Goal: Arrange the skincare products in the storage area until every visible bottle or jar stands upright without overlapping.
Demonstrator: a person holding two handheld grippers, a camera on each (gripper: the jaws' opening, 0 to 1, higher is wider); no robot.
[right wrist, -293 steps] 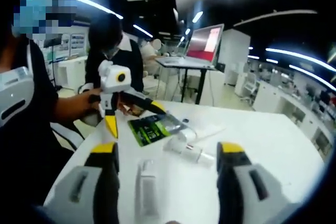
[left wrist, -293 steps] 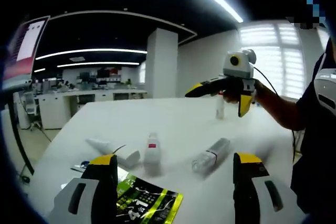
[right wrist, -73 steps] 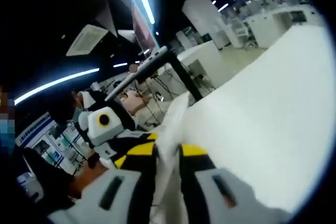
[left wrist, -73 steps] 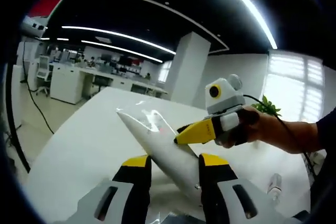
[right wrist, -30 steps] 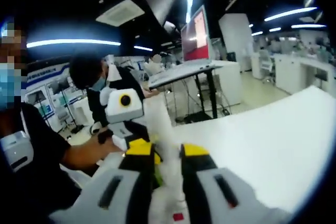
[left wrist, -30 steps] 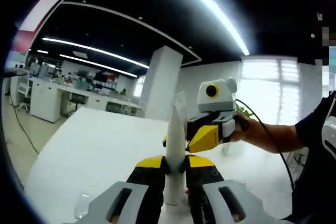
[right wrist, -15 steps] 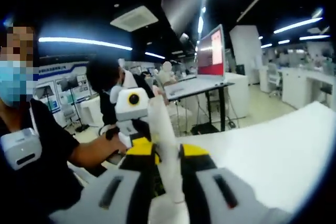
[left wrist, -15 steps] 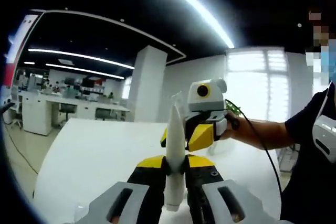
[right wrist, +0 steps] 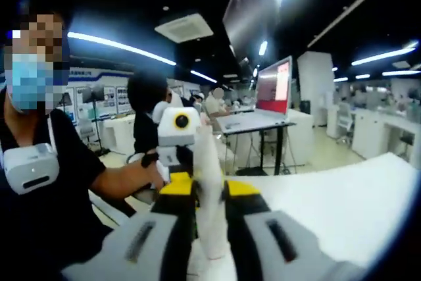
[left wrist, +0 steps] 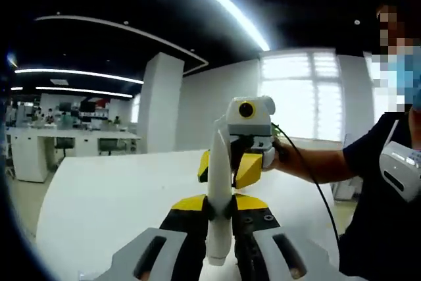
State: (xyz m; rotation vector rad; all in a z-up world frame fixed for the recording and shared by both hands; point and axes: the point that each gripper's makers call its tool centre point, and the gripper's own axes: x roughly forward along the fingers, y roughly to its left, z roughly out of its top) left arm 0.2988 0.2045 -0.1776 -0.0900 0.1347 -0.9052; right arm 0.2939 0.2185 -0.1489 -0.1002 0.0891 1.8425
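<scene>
Both of your claws clamp one white tube (left wrist: 219,195) and hold it upright above the white tabletop (left wrist: 112,189): left claw (left wrist: 220,210) low, right claw (right wrist: 200,197) opposite. It looks light, soft and squeezable, likely slick, so grip gently near the stiffer cap end.

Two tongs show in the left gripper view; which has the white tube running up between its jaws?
The near left tongs, rising from the bottom, jaws shut on the tube. The right tongs sit behind it, hand-held.
</scene>
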